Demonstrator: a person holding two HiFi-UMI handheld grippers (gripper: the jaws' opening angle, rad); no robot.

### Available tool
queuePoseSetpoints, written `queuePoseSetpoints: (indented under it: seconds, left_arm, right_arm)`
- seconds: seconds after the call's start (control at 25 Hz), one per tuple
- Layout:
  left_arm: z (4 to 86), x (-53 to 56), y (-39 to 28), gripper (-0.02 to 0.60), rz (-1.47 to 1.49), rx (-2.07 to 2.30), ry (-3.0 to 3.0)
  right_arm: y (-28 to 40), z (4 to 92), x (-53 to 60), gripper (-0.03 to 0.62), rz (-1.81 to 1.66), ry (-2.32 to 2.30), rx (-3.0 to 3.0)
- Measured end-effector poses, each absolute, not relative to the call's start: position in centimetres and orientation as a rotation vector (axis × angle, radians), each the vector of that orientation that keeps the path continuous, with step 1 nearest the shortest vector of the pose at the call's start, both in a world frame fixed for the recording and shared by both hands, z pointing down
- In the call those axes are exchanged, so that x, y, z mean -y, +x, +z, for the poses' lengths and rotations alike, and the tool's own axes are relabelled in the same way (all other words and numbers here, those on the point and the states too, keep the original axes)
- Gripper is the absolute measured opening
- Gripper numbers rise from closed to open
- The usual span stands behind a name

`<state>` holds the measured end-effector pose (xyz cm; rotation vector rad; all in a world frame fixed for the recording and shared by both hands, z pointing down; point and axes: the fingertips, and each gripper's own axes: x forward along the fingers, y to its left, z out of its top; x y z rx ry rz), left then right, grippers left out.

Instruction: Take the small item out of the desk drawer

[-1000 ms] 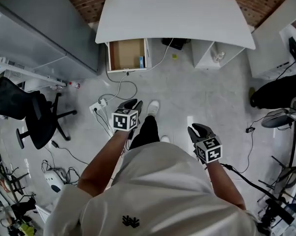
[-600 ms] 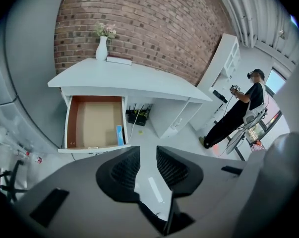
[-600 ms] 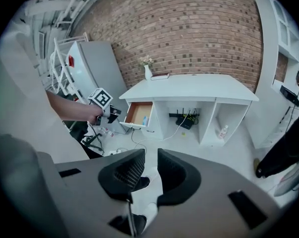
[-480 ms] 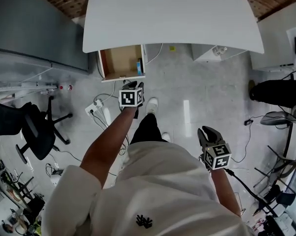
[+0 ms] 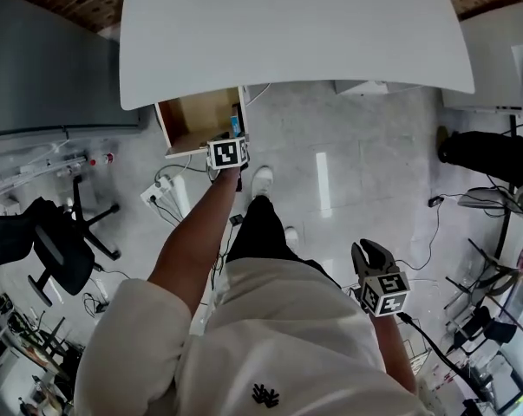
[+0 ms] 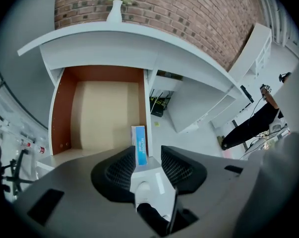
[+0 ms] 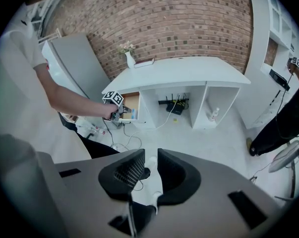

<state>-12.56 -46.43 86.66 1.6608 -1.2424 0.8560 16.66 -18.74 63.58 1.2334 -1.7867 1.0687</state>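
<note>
While the white desk [image 5: 296, 33] backs onto brick [image 6: 189, 9], the left gripper [image 6: 148, 152] opens, empty, facing the drawer [image 6: 104, 113] and its blue box [image 6: 139, 143].

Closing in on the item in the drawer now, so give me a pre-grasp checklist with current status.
1. Drawer open: ok.
2. Blue box upright at the drawer's right wall: ok.
3. Left gripper jaws opening, not on the box: ok.
4. Box centred between the jaws: not ok, nearer the left jaw.
5. Room for a jaw between box and wall: cannot tell.
6. Right gripper open, empty, away from the drawer: ok.
</note>
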Motion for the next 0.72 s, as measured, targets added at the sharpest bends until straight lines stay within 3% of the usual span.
queuePoseSetpoints:
  seconds: [0.56, 0.72]
  left_arm:
    - [94.3, 50.3, -12.7, 0.18, 0.954, 1.208, 1.582]
    - [96.1, 50.3, -12.9, 0.114, 0.944, 1.223, 1.539]
  right_arm:
    - [16.5, 65.7, 18.9, 0.101, 1.155, 1.227, 1.703]
    - [16.7, 66.1, 18.8, 0.101, 1.152, 1.232, 1.697]
